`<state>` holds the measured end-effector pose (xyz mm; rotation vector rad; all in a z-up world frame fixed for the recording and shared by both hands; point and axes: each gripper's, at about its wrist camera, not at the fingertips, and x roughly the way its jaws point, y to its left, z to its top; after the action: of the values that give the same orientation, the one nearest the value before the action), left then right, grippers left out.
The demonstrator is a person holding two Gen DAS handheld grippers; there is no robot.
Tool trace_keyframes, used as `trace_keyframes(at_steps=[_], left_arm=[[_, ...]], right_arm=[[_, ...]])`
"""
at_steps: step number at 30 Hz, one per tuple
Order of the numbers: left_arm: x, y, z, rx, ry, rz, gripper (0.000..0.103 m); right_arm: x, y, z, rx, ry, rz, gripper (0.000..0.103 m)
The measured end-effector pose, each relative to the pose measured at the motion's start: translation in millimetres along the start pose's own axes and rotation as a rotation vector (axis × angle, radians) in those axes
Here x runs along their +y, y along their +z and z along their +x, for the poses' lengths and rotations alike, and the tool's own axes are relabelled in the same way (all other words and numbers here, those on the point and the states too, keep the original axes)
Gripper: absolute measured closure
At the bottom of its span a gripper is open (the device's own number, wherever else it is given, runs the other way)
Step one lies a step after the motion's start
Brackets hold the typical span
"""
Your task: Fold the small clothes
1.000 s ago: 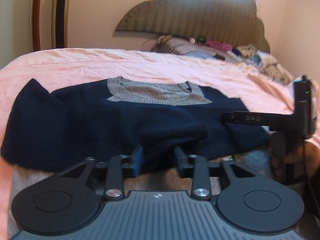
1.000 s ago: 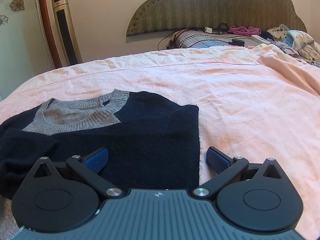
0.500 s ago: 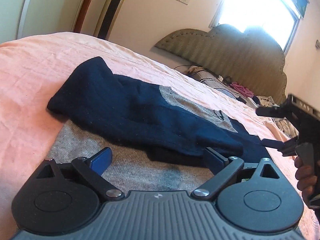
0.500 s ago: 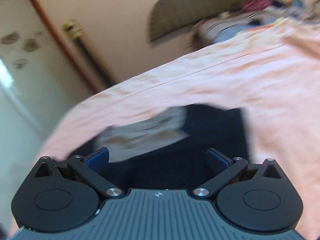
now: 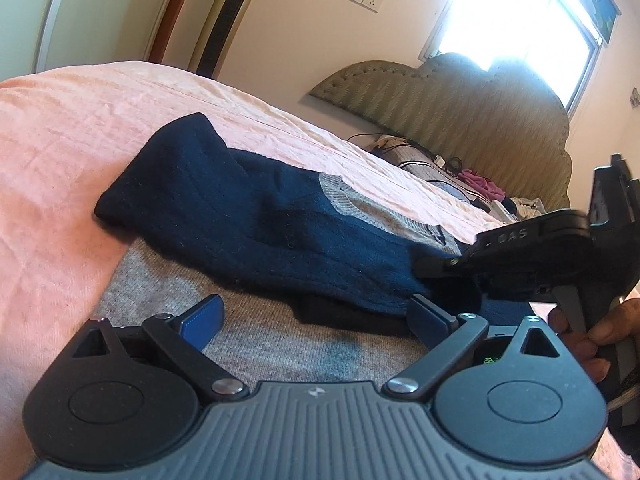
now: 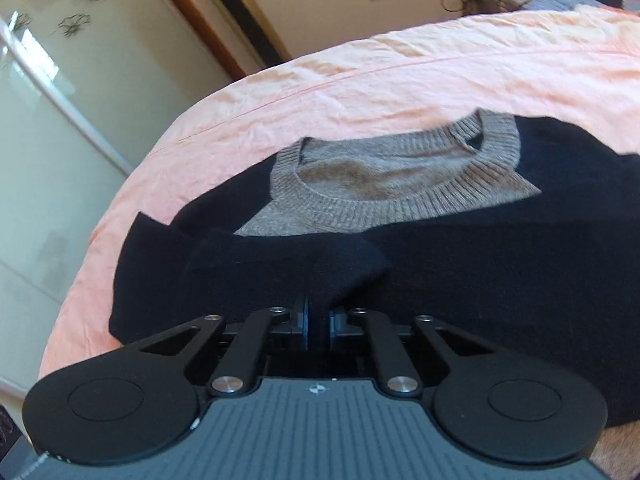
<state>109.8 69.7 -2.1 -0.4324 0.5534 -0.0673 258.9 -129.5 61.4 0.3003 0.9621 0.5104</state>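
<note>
I am holding tongs in each hand over a bed with a pink sheet (image 6: pixel 400 76). A small sweater (image 6: pixel 460 264) is lying on the sheet. It is dark navy with a gray knit collar (image 6: pixel 384 200). In my right view the sweater is filling the middle of the frame, and the collar is sitting just above the center.

My right tongs (image 6: pixel 318 324) are at the bottom middle of that frame. Their jaws have just been closing, and now they are squeezing together on a fold of the navy sleeve (image 6: pixel 288 264). The dark cloth is bunching up between the blue pads.

In my left view the sweater (image 5: pixel 280 224) is stretching from the middle left toward the right edge. Its gray body (image 5: pixel 248 320) is showing low in the frame, under the folded navy part. My left tongs (image 5: pixel 316 320) are at the bottom, and their jaws are standing wide apart. Nothing is between the blue pads; they are hanging just above the gray cloth. The right tongs (image 5: pixel 448 264) are showing at the right edge of this view, with my hand (image 5: pixel 592 340) wrapping around the handle.

A padded headboard (image 5: pixel 460 104) is standing at the upper right, below a bright window (image 5: pixel 516 28). A tall gold tower fan (image 5: pixel 224 16) is standing at the upper left by the wall.
</note>
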Motion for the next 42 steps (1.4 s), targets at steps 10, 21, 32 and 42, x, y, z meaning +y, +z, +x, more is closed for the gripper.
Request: trace_keyframes(at_steps=[10,21,32,42], left_arm=[[0,0,-1,-0.002,-0.003,-0.006,0.004],[7,59,-2,-0.069,0.062,-0.005,0.003],[19,107,119,0.156,0.23,0.132,0.089],[-1,88,113,0.068,0.313,0.374,0.096]], right_arm=[[-101,23,-75,-0.08,-0.209,0.022,0.09],[-134,4,-102,-0.278,-0.145,0.158,0.033],[-133,17,-45,-0.154,-0.179,0.123,0.086],[-116,0,-47,-0.27,-0.283,-0.066,0.067]])
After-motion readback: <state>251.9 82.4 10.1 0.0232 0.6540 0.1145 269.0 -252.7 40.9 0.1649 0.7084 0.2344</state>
